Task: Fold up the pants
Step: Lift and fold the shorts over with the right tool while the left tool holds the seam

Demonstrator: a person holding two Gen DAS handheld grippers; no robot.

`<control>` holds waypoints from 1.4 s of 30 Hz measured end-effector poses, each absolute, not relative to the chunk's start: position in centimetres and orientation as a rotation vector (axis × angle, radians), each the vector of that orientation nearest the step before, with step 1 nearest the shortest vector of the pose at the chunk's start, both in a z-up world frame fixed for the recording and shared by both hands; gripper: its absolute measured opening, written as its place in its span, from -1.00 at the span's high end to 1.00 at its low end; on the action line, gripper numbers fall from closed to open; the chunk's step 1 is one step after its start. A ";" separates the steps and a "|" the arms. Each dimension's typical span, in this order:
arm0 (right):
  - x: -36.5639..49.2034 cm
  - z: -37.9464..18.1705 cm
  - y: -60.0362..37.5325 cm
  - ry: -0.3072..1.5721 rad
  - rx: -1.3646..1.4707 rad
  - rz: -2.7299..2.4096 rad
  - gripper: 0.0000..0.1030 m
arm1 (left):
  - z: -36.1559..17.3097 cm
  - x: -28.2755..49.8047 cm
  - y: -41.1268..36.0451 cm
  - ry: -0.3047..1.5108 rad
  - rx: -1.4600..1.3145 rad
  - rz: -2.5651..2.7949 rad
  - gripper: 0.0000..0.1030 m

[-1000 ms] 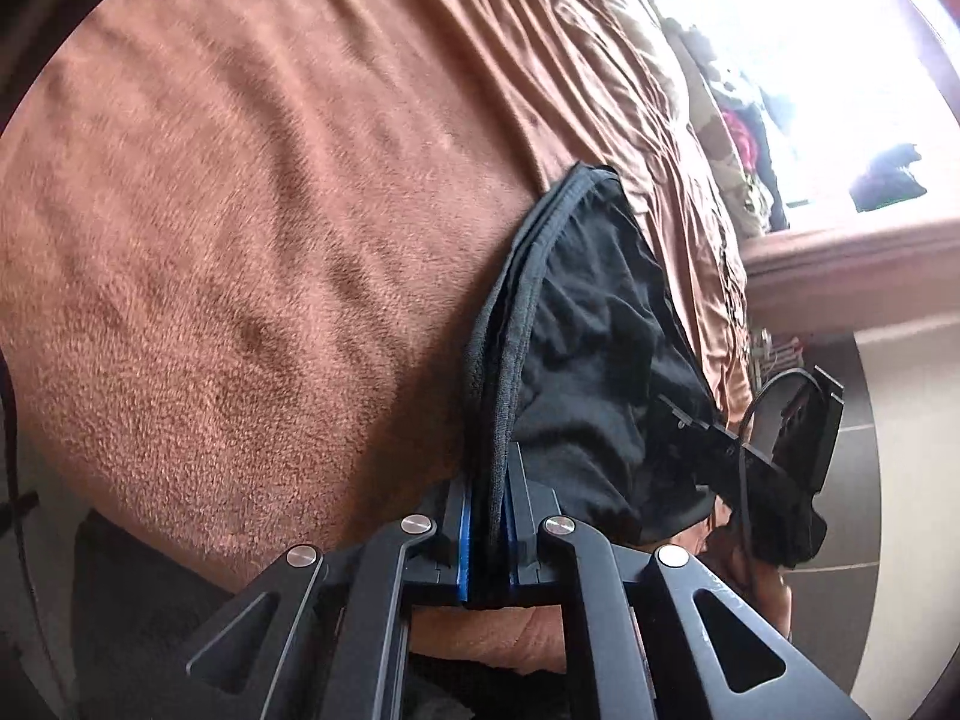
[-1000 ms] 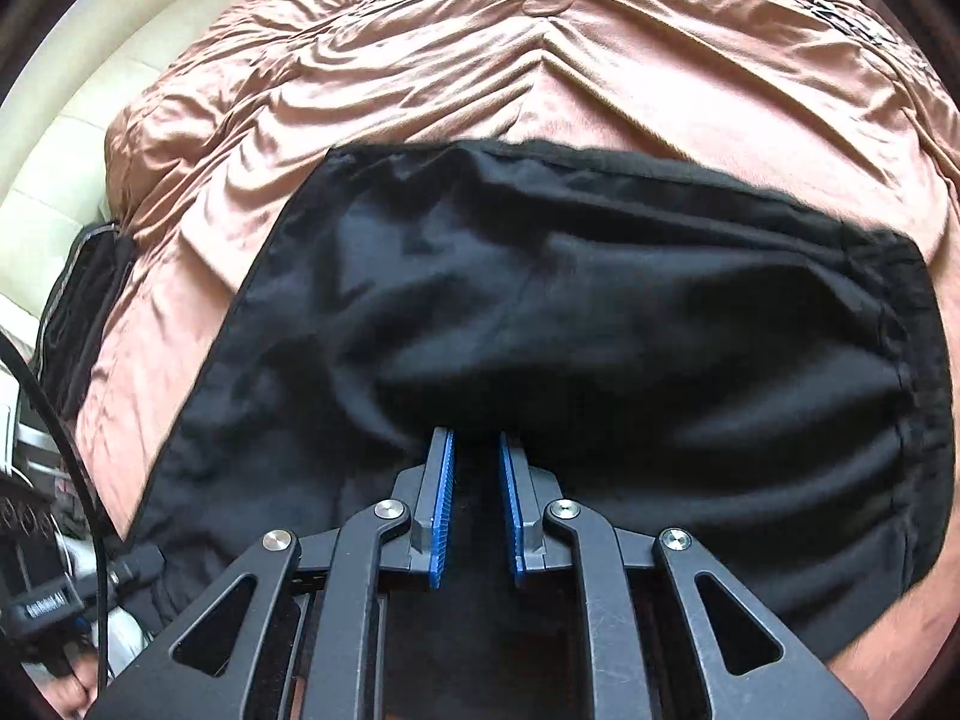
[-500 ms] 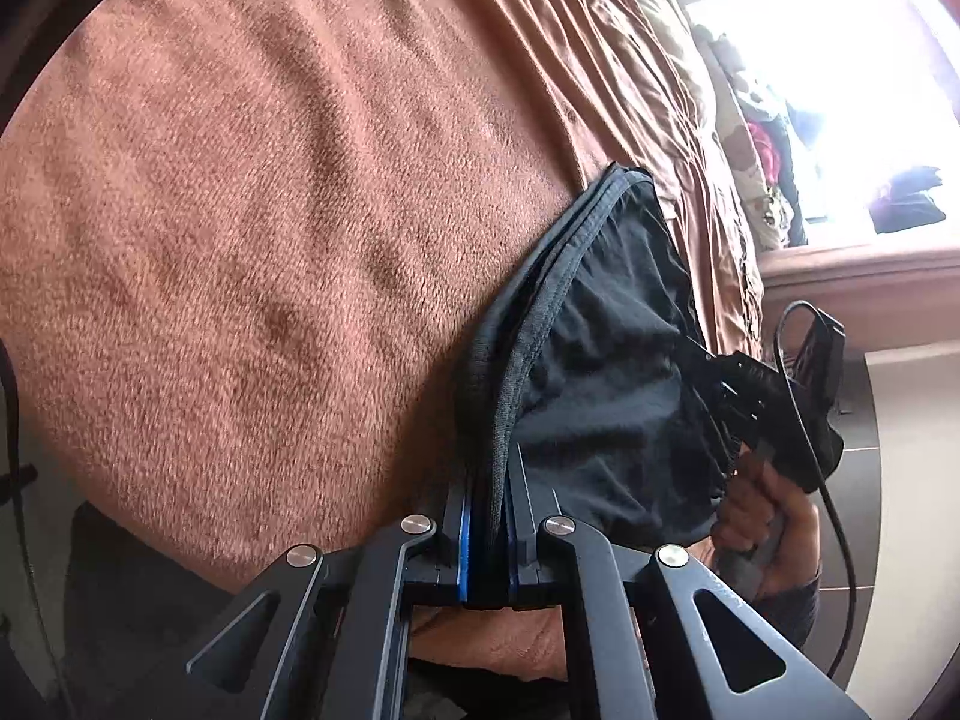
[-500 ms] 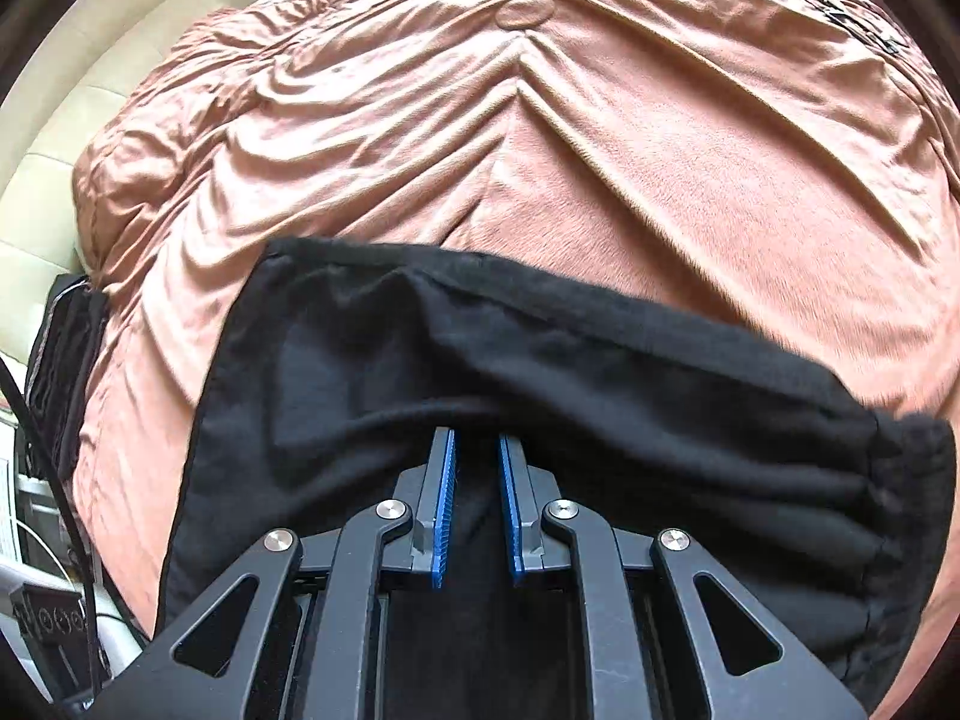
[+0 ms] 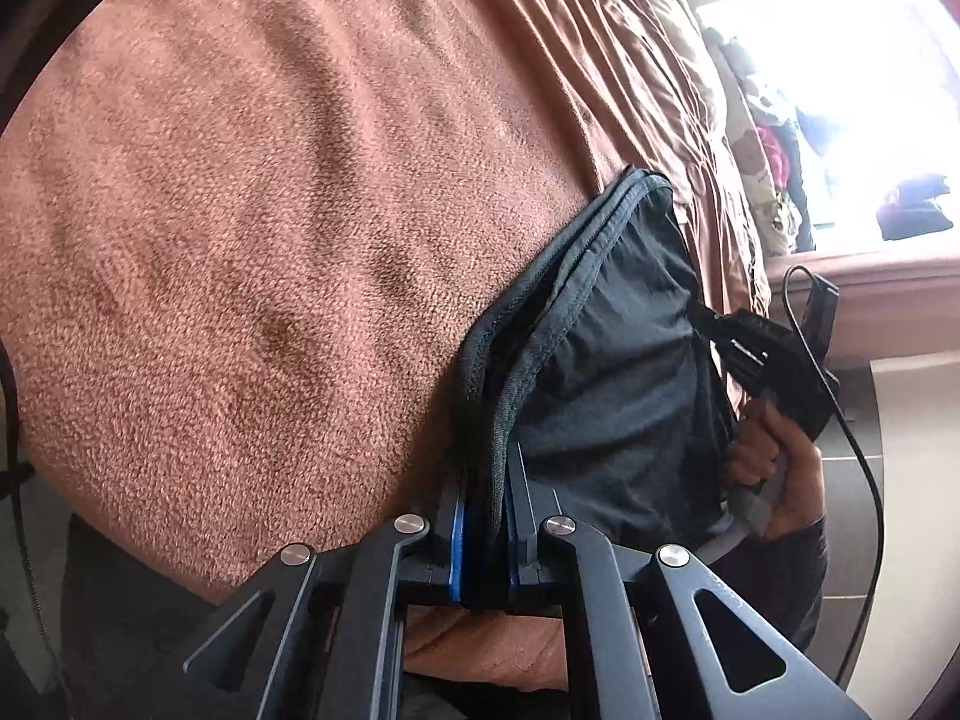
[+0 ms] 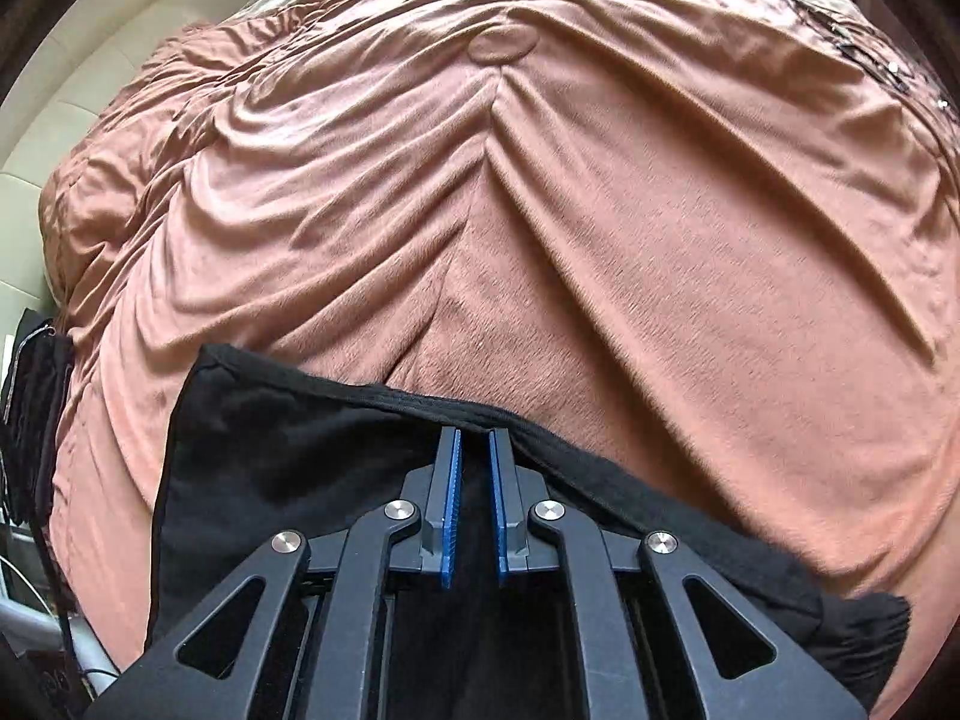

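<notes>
Brown plush bedspread (image 6: 600,240) under black pants (image 6: 288,462); bright window (image 5: 870,90) beyond.

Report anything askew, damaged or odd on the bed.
Nothing stands out. The black pants lie partly folded on the brown blanket, which is only wrinkled. The left gripper clamps their stacked edge; the right gripper pinches the far edge.
</notes>
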State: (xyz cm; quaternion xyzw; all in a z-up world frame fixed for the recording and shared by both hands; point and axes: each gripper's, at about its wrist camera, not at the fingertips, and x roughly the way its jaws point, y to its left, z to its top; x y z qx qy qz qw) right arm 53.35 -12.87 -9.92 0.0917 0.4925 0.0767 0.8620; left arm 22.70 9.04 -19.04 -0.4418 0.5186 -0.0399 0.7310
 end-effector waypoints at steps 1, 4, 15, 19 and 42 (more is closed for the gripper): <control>53.0 -9.7 -12.9 1.025 0.199 0.171 0.91 | -19.0 22.8 9.0 1.144 -0.969 -0.092 0.75; 51.1 -8.8 -13.0 0.987 0.215 0.202 0.91 | -19.1 23.3 9.2 1.135 -0.988 -0.132 0.37; 44.1 -8.4 -12.4 0.951 0.243 0.312 0.91 | -19.0 25.4 8.4 1.123 -0.963 -0.198 0.17; 42.2 -8.9 -12.3 0.955 0.243 0.315 0.91 | -19.2 26.0 8.0 1.136 -0.945 -0.210 0.44; 33.5 -13.2 -14.2 0.992 0.402 0.415 0.91 | -10.4 28.2 4.0 0.997 -0.797 -0.373 0.88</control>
